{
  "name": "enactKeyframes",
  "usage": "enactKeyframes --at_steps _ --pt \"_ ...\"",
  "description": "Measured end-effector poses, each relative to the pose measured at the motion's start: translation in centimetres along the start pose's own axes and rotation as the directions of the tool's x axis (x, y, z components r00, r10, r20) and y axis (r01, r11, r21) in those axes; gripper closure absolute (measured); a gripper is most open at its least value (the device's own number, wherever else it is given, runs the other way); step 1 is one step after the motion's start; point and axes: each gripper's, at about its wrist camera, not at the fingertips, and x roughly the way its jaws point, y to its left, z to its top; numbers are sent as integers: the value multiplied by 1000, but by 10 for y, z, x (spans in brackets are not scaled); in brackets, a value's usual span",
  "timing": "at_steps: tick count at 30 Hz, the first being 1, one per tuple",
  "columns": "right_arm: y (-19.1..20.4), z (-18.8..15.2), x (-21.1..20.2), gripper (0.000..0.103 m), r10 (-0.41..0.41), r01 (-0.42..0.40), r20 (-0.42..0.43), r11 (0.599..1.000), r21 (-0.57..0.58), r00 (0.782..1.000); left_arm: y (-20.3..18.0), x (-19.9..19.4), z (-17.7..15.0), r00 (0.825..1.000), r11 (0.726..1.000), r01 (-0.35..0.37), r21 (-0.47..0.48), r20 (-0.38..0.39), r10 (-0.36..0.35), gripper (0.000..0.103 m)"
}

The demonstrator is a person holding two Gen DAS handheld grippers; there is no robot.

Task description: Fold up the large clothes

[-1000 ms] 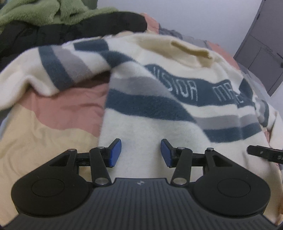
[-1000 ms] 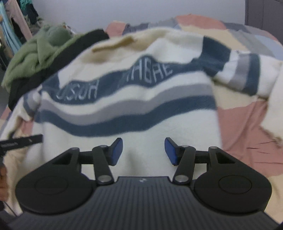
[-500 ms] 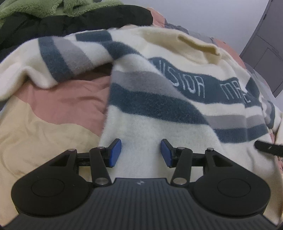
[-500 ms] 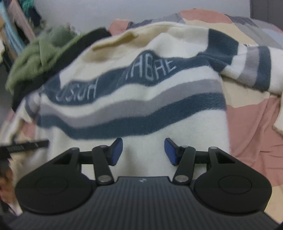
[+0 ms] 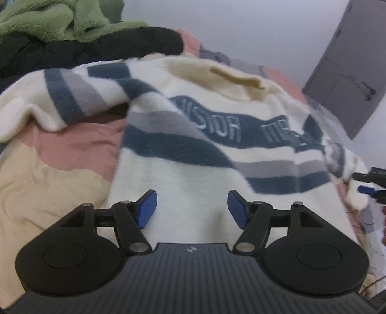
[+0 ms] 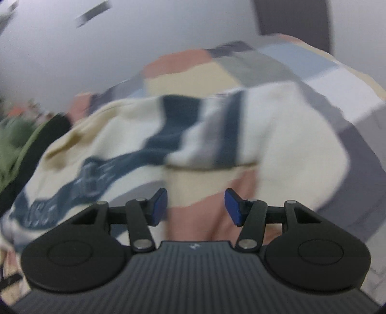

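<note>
A cream sweater (image 5: 193, 169) with navy and grey stripes and pale lettering lies spread on the bed, collar away from me. My left gripper (image 5: 192, 207) hovers over its lower cream body, jaws opening, nothing between the blue pads. One sleeve (image 5: 72, 96) stretches off to the left. In the blurred right wrist view my right gripper (image 6: 195, 205) is open over bare bedding beside the sweater's other sleeve (image 6: 265, 135), holding nothing. The right gripper's tip (image 5: 371, 183) also shows at the far right edge of the left wrist view.
The bed carries a patchwork cover (image 5: 48, 174) in pink, yellow and grey. A black garment (image 5: 96, 48) and a green fleece (image 5: 48, 19) are piled at the far left. A dark cabinet door (image 5: 349, 77) stands at the right against a pale wall.
My left gripper's jaws have widened over the sweater. My right gripper swung right and rolled, from over the sweater's body to the bedding beside the sleeve; its view is now blurred.
</note>
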Motion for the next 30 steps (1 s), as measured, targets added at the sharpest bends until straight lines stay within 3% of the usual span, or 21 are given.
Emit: enactKeyframes --at_steps 3,5,9,13,17,21,25,27,30 --pt "-30 8 3 39 -69 67 23 994 82 997 -8 -7 -5 1000 999 30 21 4 -30 32" --pt "-50 12 -1 19 -125 112 89 984 137 988 -13 -8 -9 999 999 35 40 -2 -35 32" --pt "-80 14 -5 18 -231 197 140 955 220 963 -18 -4 -13 998 997 57 49 -27 -56 32" --pt "-92 12 -3 19 -186 147 117 949 279 976 -26 0 -15 997 995 72 66 -35 -70 32" --pt "-67 10 3 19 -98 81 106 985 151 990 -27 2 -18 996 995 75 73 -48 -72 32" --pt "-39 2 28 19 -110 111 18 993 -40 994 -27 3 -19 996 995 74 68 -53 -70 32" --pt "-25 -12 60 27 -209 190 -68 958 -215 976 -25 6 -18 996 996 70 57 -52 -67 32" --pt "-19 -19 69 26 -261 233 -53 923 -307 964 -24 7 -18 996 996 69 49 -54 -66 32" --pt "-13 -21 68 45 -301 274 -26 899 -341 953 -21 9 -18 996 997 66 31 -58 -64 32"
